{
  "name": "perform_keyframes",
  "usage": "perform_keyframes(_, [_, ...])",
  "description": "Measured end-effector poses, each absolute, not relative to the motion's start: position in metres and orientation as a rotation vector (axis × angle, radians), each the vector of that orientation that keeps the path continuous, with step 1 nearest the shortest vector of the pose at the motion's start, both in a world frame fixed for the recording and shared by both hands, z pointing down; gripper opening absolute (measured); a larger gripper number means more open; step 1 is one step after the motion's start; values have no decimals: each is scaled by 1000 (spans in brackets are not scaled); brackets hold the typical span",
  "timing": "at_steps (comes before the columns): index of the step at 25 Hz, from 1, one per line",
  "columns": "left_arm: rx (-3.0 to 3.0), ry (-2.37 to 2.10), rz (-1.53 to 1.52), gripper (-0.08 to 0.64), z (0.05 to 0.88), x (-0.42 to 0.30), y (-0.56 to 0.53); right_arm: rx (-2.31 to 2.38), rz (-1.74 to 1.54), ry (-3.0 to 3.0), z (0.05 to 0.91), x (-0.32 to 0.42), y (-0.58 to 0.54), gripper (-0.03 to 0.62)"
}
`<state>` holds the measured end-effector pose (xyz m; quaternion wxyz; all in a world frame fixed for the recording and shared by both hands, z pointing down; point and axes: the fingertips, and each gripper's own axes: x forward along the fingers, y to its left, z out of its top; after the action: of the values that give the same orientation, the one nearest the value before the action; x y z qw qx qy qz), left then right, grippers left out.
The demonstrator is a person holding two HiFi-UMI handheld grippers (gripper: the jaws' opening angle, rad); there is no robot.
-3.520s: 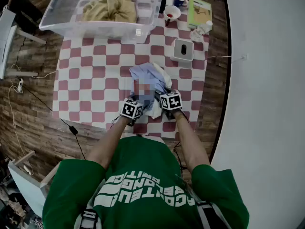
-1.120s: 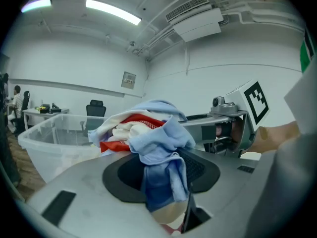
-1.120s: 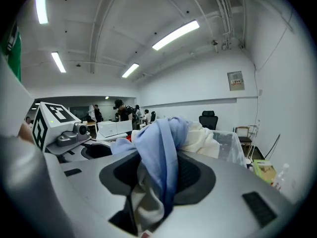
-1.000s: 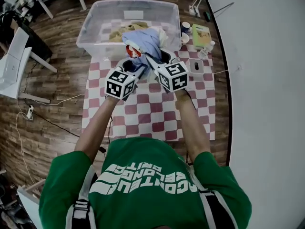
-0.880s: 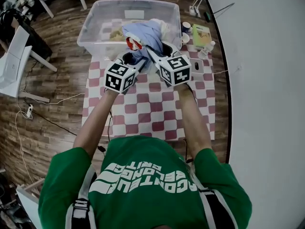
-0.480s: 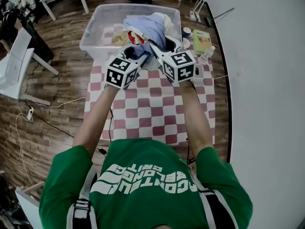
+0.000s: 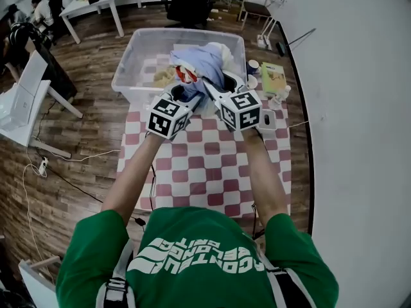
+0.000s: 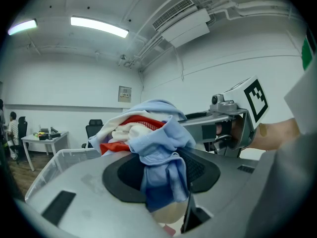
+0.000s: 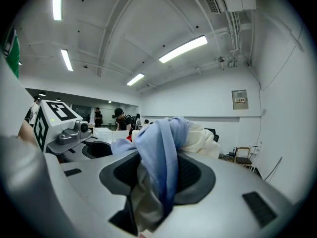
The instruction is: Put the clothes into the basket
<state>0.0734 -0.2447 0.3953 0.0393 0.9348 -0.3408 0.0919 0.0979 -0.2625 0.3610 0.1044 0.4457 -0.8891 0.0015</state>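
A bundle of clothes (image 7: 201, 59), light blue, white and red, hangs in the air above the near side of the clear plastic basket (image 7: 127, 65). Both grippers hold it from the near side. My left gripper (image 7: 183, 90) is shut on a light blue fold (image 8: 159, 152) of the bundle. My right gripper (image 7: 217, 82) is shut on blue and cream cloth (image 9: 161, 152). Each gripper view shows the other gripper beside it: the right gripper (image 8: 233, 123) and the left gripper (image 9: 64, 125). A tan garment (image 7: 162, 77) lies inside the basket.
The basket stands at the far end of a red-and-white checkered table (image 7: 205, 165). A mug (image 7: 253, 65), a green book (image 7: 273, 77) and a small grey device (image 7: 267, 119) sit along the table's right side. A black chair (image 7: 189, 2) and desks stand beyond.
Both grippers have lifted the bundle off the checkered table and carried it up and forward to above the basket's near side. Their grip on it looks the same.
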Motion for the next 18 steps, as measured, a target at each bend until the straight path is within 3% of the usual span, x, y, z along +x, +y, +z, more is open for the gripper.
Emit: perform_keyframes(18, [2850, -1093, 347, 176, 408, 71, -373, 1263, 12, -2596, 374, 94, -392, 178])
